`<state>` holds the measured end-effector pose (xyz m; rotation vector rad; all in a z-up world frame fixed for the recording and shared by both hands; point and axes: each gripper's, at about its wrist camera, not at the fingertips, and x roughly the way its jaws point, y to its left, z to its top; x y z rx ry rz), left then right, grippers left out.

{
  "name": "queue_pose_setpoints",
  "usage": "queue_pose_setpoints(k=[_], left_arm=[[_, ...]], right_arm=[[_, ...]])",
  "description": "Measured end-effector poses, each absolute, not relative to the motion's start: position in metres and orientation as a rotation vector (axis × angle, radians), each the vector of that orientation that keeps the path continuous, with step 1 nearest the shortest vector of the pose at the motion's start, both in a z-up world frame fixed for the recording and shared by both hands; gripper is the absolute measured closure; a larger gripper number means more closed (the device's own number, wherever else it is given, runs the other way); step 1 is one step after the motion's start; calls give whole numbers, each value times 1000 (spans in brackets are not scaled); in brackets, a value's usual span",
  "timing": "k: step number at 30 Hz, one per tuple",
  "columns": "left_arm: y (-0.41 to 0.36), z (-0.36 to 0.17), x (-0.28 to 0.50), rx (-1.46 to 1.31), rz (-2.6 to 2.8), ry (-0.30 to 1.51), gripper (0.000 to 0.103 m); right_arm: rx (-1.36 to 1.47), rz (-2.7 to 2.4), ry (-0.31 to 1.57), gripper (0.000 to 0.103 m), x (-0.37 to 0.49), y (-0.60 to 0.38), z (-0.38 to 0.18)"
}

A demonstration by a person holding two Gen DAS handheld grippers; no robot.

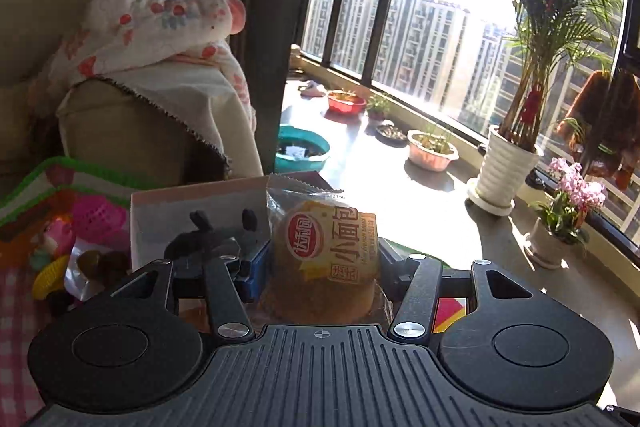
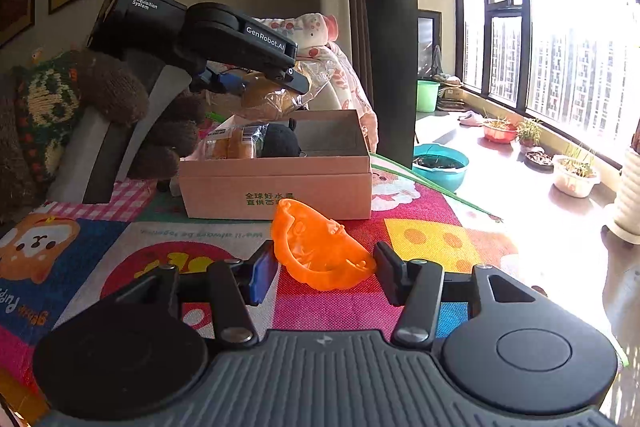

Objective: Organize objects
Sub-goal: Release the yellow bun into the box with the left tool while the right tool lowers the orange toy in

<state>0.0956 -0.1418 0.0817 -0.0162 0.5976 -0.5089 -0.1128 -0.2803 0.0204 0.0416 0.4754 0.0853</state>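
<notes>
My left gripper (image 1: pixel 320 267) is shut on a wrapped small bread (image 1: pixel 326 255) and holds it just above the open cardboard box (image 1: pixel 192 203). The right wrist view shows that gripper (image 2: pixel 276 83) with the bread (image 2: pixel 272 99) over the box (image 2: pixel 276 183), which holds another bread pack (image 2: pixel 230 143) and a black toy (image 2: pixel 280 141). My right gripper (image 2: pixel 326 271) is open, its fingers on either side of an orange plastic basket (image 2: pixel 316 251) lying on the colourful mat (image 2: pixel 420 231).
A cushion with a floral cloth (image 1: pixel 160 59) stands behind the box. Toys in pink and yellow (image 1: pixel 72 235) lie left of it. Plant pots (image 1: pixel 504 167) and basins (image 1: pixel 302 149) stand on the sunlit floor by the window. A gloved hand (image 2: pixel 120 115) holds the left gripper.
</notes>
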Motion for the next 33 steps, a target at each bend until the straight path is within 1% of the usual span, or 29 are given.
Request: queue_pose_setpoints(k=[3, 7, 9, 12, 16, 20, 23, 26, 30, 33], left_arm=[[-144, 65, 99, 39, -477, 615, 45], [-144, 65, 93, 107, -488, 576, 43], [-137, 73, 89, 73, -461, 518, 44], [-111, 91, 83, -55, -441, 457, 45], [-84, 96, 70, -154, -500, 490, 46], [-83, 82, 62, -190, -606, 572, 46], [-79, 74, 58, -176, -573, 596, 46], [-63, 66, 41, -133, -543, 590, 46], [-29, 56, 22, -107, -485, 586, 46], [-2, 50, 18, -104, -422, 585, 46]], right_arm=[[50, 77, 486, 51, -110, -285, 15], [52, 76, 503, 51, -104, -285, 11], [54, 79, 511, 51, -103, -287, 11], [50, 83, 510, 51, -103, -285, 15], [15, 76, 506, 50, -98, -282, 20], [-13, 69, 511, 50, -89, -276, 27], [1, 80, 521, 50, -79, -276, 43], [-45, 104, 473, 50, -60, -272, 79], [-66, 118, 438, 50, -3, -263, 129], [-44, 98, 453, 50, 51, -258, 148]])
